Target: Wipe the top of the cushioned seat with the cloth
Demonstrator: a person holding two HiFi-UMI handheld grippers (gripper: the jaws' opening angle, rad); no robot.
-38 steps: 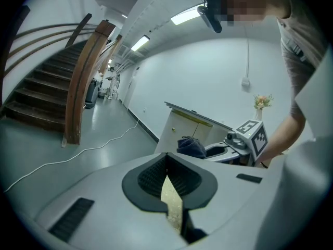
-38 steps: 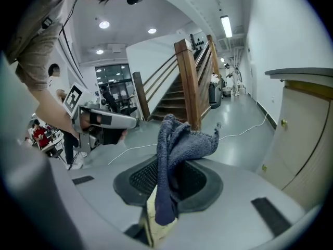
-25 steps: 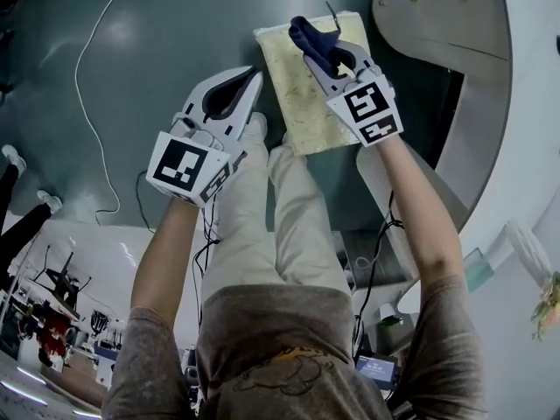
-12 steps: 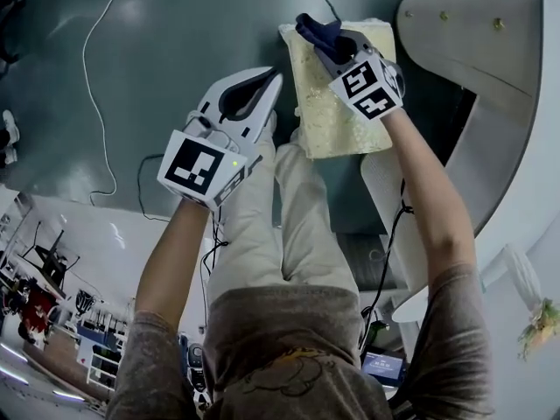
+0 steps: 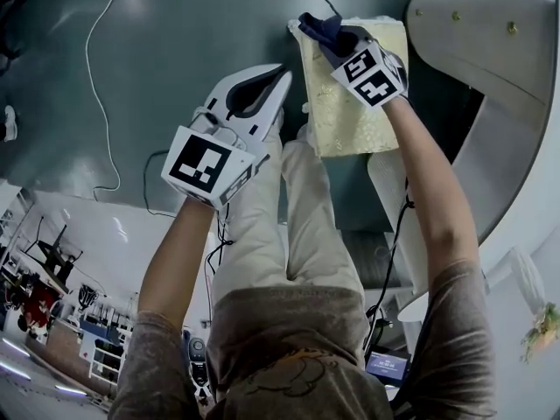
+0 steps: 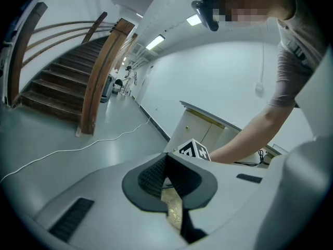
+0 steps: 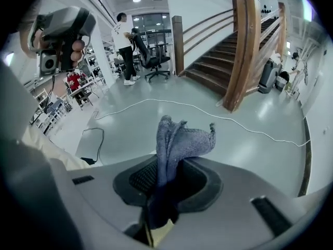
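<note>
The cushioned seat [image 5: 354, 116] is a pale yellow rectangular pad, seen in the head view just beyond the person's knees. A blue-grey cloth [image 5: 321, 31] hangs bunched over the pad's far left corner, and my right gripper [image 5: 337, 44] is shut on it. In the right gripper view the cloth [image 7: 179, 139] sticks up out of the right gripper [image 7: 164, 168]. My left gripper [image 5: 267, 86] hovers left of the pad over the floor, shut with nothing in it. In the left gripper view a sliver of the pad [image 6: 174, 210] shows below the left gripper [image 6: 167, 160].
A white curved piece of furniture [image 5: 472, 51] rises right of the pad. A thin white cable [image 5: 96, 103] runs across the grey floor at the left. The person's legs [image 5: 289, 217] are below the pad. A wooden staircase [image 7: 229, 61] and a standing person [image 7: 125, 40] are farther off.
My right gripper with the cloth has shifted toward the pad's far edge. The left gripper keeps much the same place beside the pad.
</note>
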